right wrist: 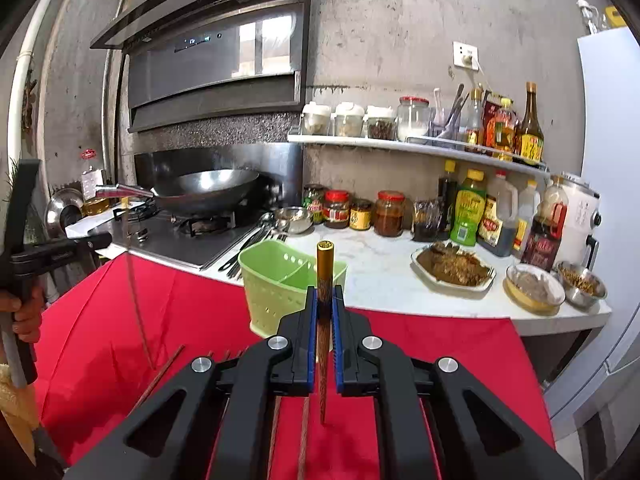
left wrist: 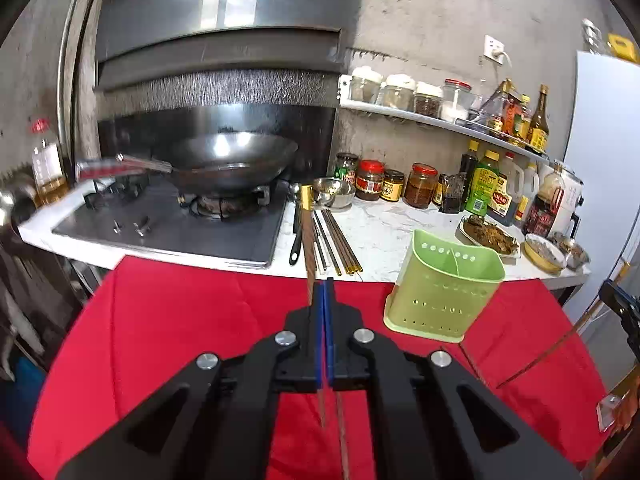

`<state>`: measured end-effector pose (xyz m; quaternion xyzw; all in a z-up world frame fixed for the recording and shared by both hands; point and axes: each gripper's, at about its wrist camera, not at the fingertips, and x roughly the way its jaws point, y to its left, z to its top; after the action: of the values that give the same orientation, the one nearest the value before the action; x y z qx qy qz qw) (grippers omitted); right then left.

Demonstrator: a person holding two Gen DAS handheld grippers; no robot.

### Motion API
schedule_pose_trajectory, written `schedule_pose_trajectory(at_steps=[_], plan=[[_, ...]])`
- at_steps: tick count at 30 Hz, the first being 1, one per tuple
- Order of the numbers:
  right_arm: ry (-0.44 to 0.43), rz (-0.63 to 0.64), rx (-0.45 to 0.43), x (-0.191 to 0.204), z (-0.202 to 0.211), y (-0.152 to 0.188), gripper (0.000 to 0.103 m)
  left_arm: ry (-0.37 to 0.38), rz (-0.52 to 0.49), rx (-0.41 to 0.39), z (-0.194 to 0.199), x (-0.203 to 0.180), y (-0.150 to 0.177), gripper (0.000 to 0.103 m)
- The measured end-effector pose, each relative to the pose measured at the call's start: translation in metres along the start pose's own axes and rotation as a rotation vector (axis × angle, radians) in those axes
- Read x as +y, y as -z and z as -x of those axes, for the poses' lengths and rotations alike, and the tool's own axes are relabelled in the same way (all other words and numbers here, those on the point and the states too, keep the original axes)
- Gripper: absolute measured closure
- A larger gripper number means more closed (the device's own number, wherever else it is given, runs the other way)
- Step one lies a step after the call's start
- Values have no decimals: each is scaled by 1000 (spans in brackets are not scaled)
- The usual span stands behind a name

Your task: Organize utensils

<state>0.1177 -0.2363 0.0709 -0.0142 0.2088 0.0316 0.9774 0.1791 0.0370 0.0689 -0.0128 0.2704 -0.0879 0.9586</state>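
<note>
Left claw [left wrist: 323, 284]: clenched tight on a thin brown chopstick [left wrist: 307, 248] with a gold cap; the stick points away toward the table.
Right claw [right wrist: 324, 292]: clenched on another brown chopstick [right wrist: 325, 280] with a gold end; the stick stands up between the blue pads.
Red cloth [left wrist: 180, 320]: lies under both claws, near us; more brown chopsticks [right wrist: 160, 376] lie on it.
Green basket [left wrist: 444, 284]: stands at the near edge of the white table [left wrist: 384, 232], to the right of the left claw; it has two parts inside.
Loose utensils [left wrist: 332, 240]: a bunch of chopsticks and a black handle lie on the table beside the stove.
Wok [left wrist: 232, 160]: sits on the stove, far left.
Jars and bottles [left wrist: 420, 184]: stand in a row by the far wall.
</note>
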Motion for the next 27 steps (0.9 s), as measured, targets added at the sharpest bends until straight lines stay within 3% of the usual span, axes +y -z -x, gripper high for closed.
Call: schedule_pose_trajectory(at_steps=[3,7,11,16,17,20,23,24,27], plan=[[-1,3,-2,2,6,4,96,15,-11,2,10,-4,9,103],[0,5,-2,3,11,5,96,10,-26,69,-2,-2,14,103],[16,9,-18,2,14,4,96,-6,-25,194,-44,7,18,101],[40,6,-16,-4,7,-2,96,-18,68,345,-123,36,20,101],[41,5,-15,-6,4,-4,96,-15,72,360,-131,38,21,97],[51,-2,-16,-10,-6,-11,96,-24,80,379,-163,44,17,57],[58,-13,-18,-14,-19,-19,96,-24,89,402,-184,47,11,60],[59,-15,-18,-15,-23,-21,96,-18,87,418,-194,46,10,71],[58,-22,-18,-18,-35,-28,96,-32,78,468,-221,45,5,89]])
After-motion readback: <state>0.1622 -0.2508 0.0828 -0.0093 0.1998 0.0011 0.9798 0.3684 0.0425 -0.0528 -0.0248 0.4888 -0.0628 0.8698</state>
